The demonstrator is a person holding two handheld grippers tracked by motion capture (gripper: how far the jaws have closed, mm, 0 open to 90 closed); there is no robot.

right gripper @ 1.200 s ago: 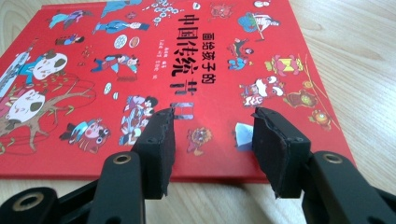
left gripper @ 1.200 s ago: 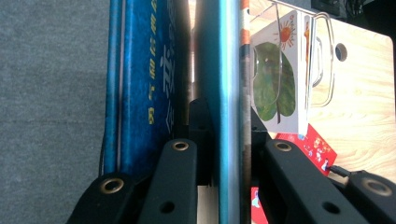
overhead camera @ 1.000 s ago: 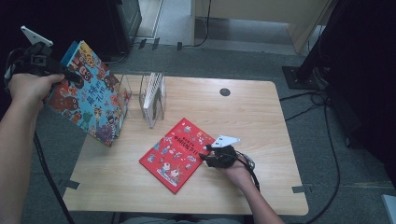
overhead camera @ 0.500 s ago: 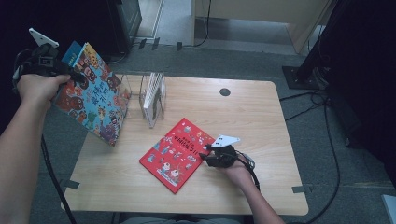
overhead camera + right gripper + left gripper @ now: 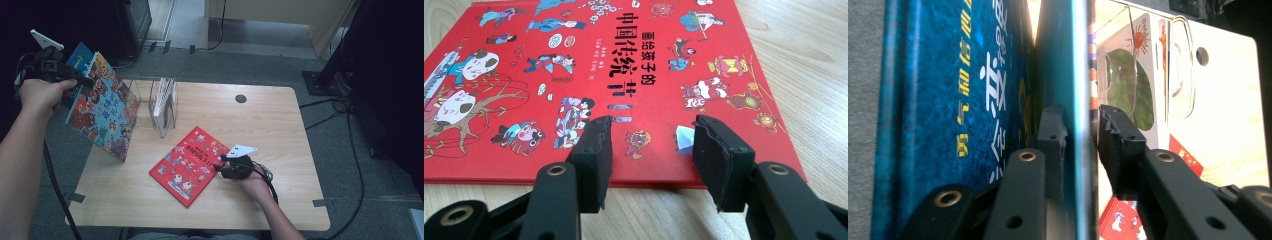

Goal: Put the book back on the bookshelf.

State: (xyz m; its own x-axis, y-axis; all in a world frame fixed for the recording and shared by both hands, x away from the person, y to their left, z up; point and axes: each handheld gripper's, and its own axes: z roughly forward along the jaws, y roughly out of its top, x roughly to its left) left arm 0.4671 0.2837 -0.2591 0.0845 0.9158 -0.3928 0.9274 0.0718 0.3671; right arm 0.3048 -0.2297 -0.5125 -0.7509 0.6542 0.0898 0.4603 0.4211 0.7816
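Observation:
A blue picture book [image 5: 102, 112] stands tilted on the left edge of the table [image 5: 260, 125], its lower corner on the wood. My left gripper [image 5: 82, 80] is at the book's top edge. In the left gripper view the book's [image 5: 973, 100] cover edge runs between the jaws of the left gripper [image 5: 1080, 112]. The jaws have just been opening: one pad [image 5: 1053, 130] lies against the book and the other stands a sliver off it. A red picture book [image 5: 192, 165] lies flat in the middle. My right gripper [image 5: 220, 167] sits open at its right edge, with the red book [image 5: 599, 60] just beyond the right gripper [image 5: 651, 130].
A clear book stand [image 5: 162, 105] with thin books stands upright between the two books, also in the left gripper view as the stand [image 5: 1173, 65]. A round hole [image 5: 240, 98] is at the table's far side. Cables [image 5: 345, 107] and a black base [image 5: 325, 80] lie on the floor to the right.
The left hand and the blue book's top have edged very slightly toward the table. The right gripper and the red book have kept still.

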